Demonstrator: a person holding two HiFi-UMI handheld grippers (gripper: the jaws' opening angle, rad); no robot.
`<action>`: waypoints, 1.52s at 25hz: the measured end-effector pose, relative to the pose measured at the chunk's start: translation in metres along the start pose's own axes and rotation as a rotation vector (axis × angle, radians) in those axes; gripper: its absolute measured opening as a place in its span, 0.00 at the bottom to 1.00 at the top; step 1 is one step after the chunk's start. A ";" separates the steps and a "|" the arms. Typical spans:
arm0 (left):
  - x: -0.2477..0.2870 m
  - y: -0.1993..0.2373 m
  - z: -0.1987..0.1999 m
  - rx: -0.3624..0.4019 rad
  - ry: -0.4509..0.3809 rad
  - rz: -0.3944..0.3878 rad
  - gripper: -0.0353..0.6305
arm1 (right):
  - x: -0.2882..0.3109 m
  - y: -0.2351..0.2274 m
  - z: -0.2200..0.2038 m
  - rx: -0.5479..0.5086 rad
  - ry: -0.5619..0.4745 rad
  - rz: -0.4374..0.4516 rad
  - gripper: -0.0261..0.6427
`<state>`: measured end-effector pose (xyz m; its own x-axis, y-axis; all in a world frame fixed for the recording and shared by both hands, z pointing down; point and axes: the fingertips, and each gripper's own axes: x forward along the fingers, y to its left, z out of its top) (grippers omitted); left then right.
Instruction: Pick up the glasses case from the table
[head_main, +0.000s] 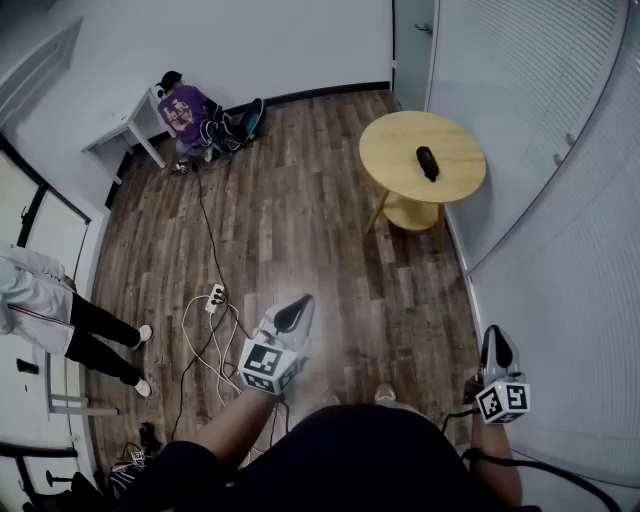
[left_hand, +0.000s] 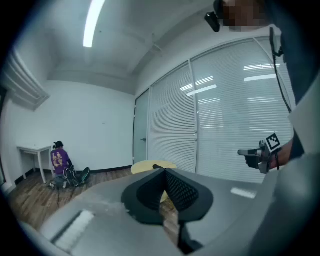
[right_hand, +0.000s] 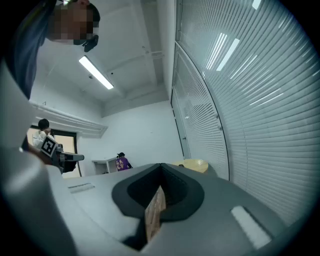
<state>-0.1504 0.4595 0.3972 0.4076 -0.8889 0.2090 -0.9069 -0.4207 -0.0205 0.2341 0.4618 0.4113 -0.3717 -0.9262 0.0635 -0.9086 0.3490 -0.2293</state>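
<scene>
At the far left edge a standing person (head_main: 60, 320) waits on the wooden floor (head_main: 300, 200). Farther back, a seated person in purple (head_main: 185, 110) is beside a white desk (head_main: 120, 130). A power strip (head_main: 215, 297) with looping cables lies on the floor, just left of the left gripper (head_main: 296, 310). Its fingers (left_hand: 187, 192) are pressed together at the tips and hold nothing. Well beyond it, to the far right, stands a round yellow tabletop (head_main: 400, 150) with the black glasses case (head_main: 427, 162) lying on it, right of centre. The right gripper (head_main: 496, 345) is near the blind-covered wall (head_main: 560, 200). Its fingers (right_hand: 131, 192) are fully closed and empty, well apart from the case.
</scene>
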 end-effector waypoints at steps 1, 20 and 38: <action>0.005 -0.005 0.006 -0.013 -0.012 -0.013 0.06 | 0.002 -0.003 0.002 -0.006 0.002 0.003 0.05; 0.103 -0.021 0.031 -0.076 -0.024 0.028 0.06 | 0.049 -0.098 -0.003 0.005 0.074 -0.065 0.05; 0.260 0.133 0.048 -0.051 -0.031 -0.162 0.06 | 0.233 -0.063 0.004 0.025 0.042 -0.191 0.05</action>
<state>-0.1600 0.1640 0.4014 0.5512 -0.8158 0.1748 -0.8330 -0.5499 0.0606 0.2051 0.2232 0.4365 -0.2009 -0.9682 0.1489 -0.9587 0.1631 -0.2329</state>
